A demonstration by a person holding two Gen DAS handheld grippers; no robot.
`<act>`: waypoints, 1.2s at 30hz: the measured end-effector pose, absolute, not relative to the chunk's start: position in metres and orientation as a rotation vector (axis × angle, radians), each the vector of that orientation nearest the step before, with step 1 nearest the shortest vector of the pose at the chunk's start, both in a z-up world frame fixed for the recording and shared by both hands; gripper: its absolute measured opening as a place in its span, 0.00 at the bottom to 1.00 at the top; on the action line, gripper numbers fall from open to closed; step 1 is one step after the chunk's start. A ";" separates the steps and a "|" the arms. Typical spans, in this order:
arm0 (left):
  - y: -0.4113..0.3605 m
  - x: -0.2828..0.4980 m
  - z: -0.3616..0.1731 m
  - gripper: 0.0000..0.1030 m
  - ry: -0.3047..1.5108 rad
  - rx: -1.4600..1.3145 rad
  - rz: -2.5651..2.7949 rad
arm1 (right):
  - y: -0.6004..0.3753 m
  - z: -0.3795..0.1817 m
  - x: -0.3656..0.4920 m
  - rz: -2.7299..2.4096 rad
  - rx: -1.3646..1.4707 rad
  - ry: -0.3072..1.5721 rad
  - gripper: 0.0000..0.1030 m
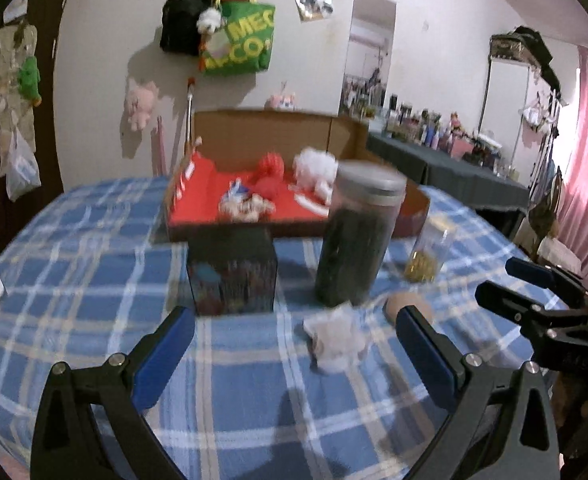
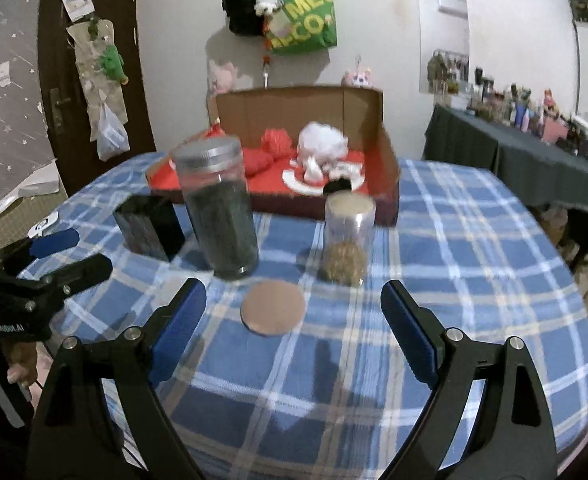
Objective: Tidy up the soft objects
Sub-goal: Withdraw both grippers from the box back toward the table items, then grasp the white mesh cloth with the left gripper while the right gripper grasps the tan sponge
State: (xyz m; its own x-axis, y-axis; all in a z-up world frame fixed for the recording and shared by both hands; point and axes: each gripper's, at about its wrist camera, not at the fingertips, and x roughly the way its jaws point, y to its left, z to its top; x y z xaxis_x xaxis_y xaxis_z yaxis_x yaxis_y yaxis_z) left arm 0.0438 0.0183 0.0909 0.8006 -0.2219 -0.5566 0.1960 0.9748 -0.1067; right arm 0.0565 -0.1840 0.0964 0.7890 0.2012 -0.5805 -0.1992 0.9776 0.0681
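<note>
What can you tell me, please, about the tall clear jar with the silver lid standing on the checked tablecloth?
The tall clear cylindrical jar looks like glass or clear plastic, capped by a ribbed silver metal screw lid that is on. It is filled nearly to the top with dark, greenish-black contents too blurred to identify. It stands upright on the blue-and-white checked tablecloth, in front of the open cardboard box with red lining, between a dark square box and a shorter clear jar. Nothing but the cloth touches it.

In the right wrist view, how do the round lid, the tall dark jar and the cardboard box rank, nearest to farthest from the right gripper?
From the right gripper:
1. Round lid, flat between the fingers.
2. Tall dark jar, behind, left.
3. Cardboard box, at the back.
</note>
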 end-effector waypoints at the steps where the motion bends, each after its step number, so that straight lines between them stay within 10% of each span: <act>1: 0.017 0.045 0.085 1.00 0.620 -0.041 -0.224 | -0.184 0.092 0.058 0.212 0.003 0.637 0.87; 15: -0.005 0.075 0.055 1.00 0.768 0.043 -0.338 | -0.185 0.061 0.102 0.350 -0.024 0.783 0.87; 21: -0.016 0.092 0.046 0.82 0.815 0.115 -0.376 | -0.170 0.049 0.118 0.412 -0.095 0.830 0.85; 31: -0.023 0.097 0.042 0.22 0.822 0.125 -0.459 | -0.150 0.041 0.116 0.473 -0.166 0.843 0.25; 36: -0.020 0.096 0.048 0.17 0.819 0.101 -0.483 | -0.146 0.045 0.104 0.487 -0.144 0.805 0.18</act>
